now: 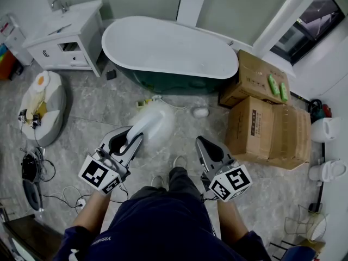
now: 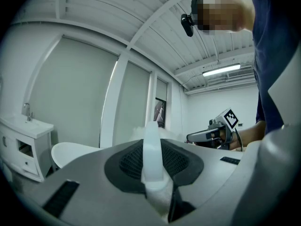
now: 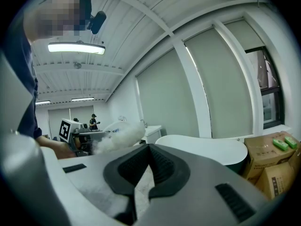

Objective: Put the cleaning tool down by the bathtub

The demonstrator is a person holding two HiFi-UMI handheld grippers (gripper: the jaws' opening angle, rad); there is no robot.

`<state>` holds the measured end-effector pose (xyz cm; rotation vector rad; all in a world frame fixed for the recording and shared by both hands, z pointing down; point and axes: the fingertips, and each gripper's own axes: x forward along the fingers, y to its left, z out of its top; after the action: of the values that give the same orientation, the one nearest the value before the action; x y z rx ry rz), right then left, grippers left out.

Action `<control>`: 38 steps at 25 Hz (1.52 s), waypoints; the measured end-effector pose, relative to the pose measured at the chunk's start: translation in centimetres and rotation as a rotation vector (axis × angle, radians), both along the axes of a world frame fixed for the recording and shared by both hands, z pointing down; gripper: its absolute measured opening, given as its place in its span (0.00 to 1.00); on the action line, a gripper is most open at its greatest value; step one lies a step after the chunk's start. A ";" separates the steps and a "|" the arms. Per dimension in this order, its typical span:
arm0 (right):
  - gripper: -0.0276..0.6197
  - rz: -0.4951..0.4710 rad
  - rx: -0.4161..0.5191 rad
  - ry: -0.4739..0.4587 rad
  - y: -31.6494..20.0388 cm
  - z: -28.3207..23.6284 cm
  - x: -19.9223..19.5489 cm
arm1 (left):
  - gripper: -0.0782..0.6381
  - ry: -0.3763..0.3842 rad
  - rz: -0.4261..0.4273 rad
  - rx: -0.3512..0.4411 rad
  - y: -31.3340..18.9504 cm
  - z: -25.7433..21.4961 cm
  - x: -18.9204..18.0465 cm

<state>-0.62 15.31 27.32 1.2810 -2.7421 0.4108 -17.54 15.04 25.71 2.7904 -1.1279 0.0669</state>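
Cleaning tool, fluffy and white, is showing in head view against grey tiled floor, near bathtub; cardboard boxes are crowding its right end. Left gripper view: left gripper is clamping the tool's handle. Right gripper view: right gripper is showing jaws together, empty.

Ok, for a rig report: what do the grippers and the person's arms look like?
Both the left gripper and right gripper have grey bodies, black ribbed pads and a cube of black-and-white square markers. The person wears a dark blue top.

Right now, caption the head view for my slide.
Left gripper grips a fluffy white cleaning tool near the bathtub; right gripper shut, empty.
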 end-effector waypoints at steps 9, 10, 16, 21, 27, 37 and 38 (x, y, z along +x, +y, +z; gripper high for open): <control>0.05 -0.004 -0.002 -0.012 -4.7 0.6 1.0 | 0.26 -0.002 -0.018 -0.003 -4.2 0.4 0.8; 0.05 -0.010 -0.004 -0.014 -5.4 0.7 1.1 | 0.26 -0.002 -0.023 -0.004 -4.9 0.5 1.0; 0.05 -0.048 -0.017 -0.021 -9.8 1.6 2.3 | 0.26 -0.007 -0.053 -0.014 -8.9 1.0 2.5; 0.05 -0.077 -0.031 -0.029 -14.1 2.0 4.3 | 0.26 -0.017 -0.077 -0.026 -12.8 1.2 4.7; 0.05 -0.101 -0.030 -0.049 -19.1 2.0 6.8 | 0.26 -0.049 -0.095 -0.030 -17.1 0.9 7.3; 0.05 -0.135 -0.051 -0.064 -27.1 2.7 10.4 | 0.26 -0.067 -0.124 -0.041 -24.8 0.8 11.3; 0.05 -0.138 -0.053 -0.064 -27.9 2.8 10.8 | 0.26 -0.068 -0.129 -0.043 -25.5 1.0 11.6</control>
<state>10.14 -12.58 30.13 1.0761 -2.8300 0.5171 -5.95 -10.47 26.67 2.6895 -1.3024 0.1718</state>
